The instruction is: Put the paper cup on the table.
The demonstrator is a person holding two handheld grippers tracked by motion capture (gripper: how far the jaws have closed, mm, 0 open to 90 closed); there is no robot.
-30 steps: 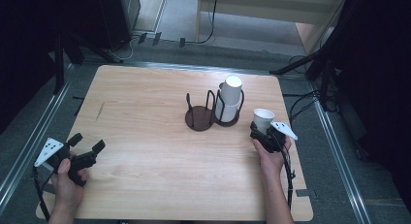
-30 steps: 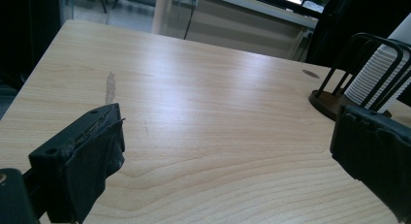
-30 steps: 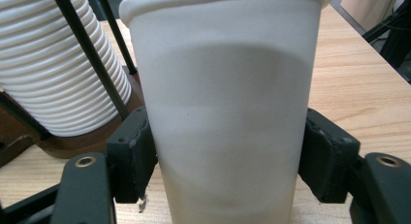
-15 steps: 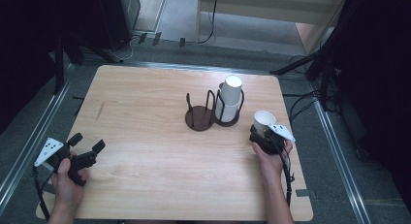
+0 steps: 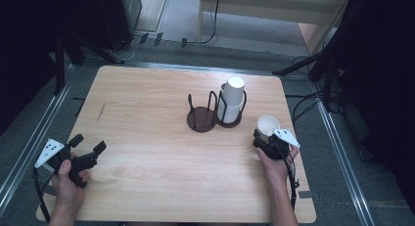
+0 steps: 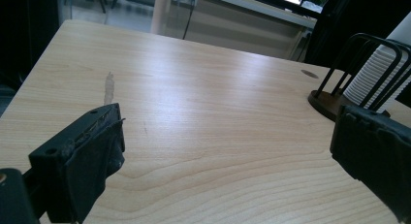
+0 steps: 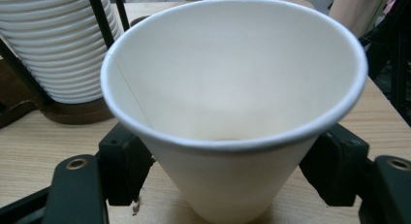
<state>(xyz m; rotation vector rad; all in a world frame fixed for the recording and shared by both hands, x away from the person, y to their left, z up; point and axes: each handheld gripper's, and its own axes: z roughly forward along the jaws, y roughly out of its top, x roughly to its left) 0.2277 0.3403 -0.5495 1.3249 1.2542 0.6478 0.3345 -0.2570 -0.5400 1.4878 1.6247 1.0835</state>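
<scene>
A white paper cup (image 5: 268,124) (image 7: 232,88) stands upright on the wooden table (image 5: 147,113), near its right edge. My right gripper (image 5: 262,138) (image 7: 228,170) has one jaw on either side of the cup's lower part. Its jaws have just been opening, and the pads look barely clear of the cup wall. A stack of white cups (image 5: 233,99) (image 7: 53,44) fills one ring of a dark wire cup holder (image 5: 203,121) at the table's middle; the other ring is empty. My left gripper (image 5: 89,144) (image 6: 228,156) is open at the near left corner, holding nothing.
The holder (image 6: 334,95) and its stack (image 6: 383,73) stand far right in the left gripper view. A faint scuff (image 6: 109,86) marks the wood. Metal rails (image 5: 29,147) run along both table sides, and dark equipment and cables lie beyond the far edge.
The cup and my right gripper have shifted slightly toward the near edge. The left gripper has stayed where it was.
</scene>
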